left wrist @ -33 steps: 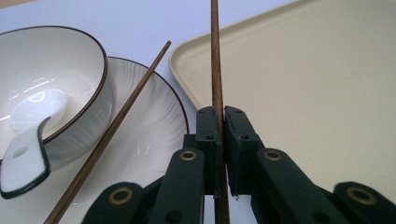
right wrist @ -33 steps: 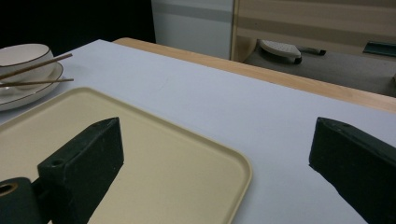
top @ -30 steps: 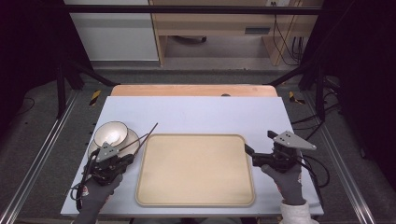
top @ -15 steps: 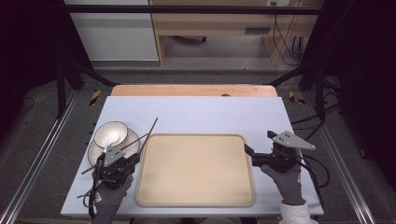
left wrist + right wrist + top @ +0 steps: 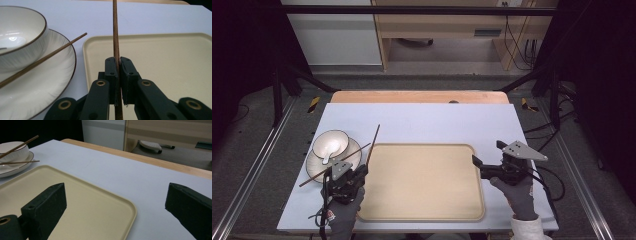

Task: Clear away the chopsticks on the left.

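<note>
Left gripper (image 5: 358, 172) is clamped on one chopstick (image 5: 372, 141), jaws pinched tight around the lower part of the stick; in the left gripper view the chopstick (image 5: 115, 37) runs straight up from between the closed jaws. Compared with a second ago, the left hand (image 5: 343, 210) has slid back toward the person and a bit toward the tray (image 5: 422, 215), dragging the stick with it. The stick's tip then reached further up the table; now it sits nearer, and the gripper is off the plate (image 5: 318, 162) and at the tray's left edge. The held stick rides along the tray's left rim, angled away from the person.

Second chopstick (image 5: 337, 164) hasn't budged, it leans across the plate just beside the bowl (image 5: 331, 144). Spoon (image 5: 328, 152) sits in the bowl, unchanged.

Right gripper (image 5: 482, 167) has stayed put at the tray's right edge, jaws wide apart, nothing between them; the right gripper view shows the gap over the tray corner (image 5: 125, 220).

Reading: one stick looks picked off the dish and on its way to the tray, likely to be laid there. Other stick not yet fetched.
</note>
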